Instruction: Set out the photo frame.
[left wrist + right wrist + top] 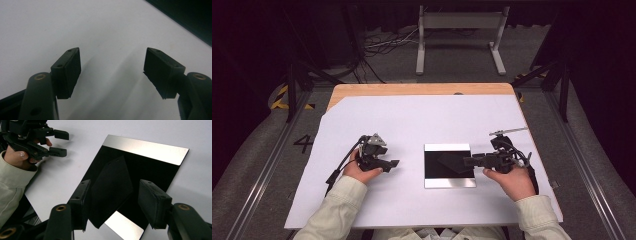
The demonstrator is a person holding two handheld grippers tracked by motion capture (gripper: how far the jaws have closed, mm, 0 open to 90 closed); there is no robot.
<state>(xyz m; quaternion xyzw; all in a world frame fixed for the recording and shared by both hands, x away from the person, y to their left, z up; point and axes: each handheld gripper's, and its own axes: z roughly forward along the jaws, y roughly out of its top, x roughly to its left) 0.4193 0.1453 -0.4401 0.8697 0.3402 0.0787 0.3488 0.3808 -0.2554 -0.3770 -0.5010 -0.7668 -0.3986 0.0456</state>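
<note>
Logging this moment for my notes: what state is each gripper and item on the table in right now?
Left gripper: open, nothing between its jaws, over the white sheet.
Right gripper: open, jaws either side of the dark flat piece, not pressing it.
Dark flat piece: lying on the mirror-like plate.
Mirror-like plate: flat on the white sheet.

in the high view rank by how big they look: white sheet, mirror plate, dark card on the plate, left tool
1. white sheet, by far the largest
2. mirror plate
3. and 4. left tool and dark card: they look about alike, and the card's outline blends into the plate's dark reflection, so no ranking.
</note>
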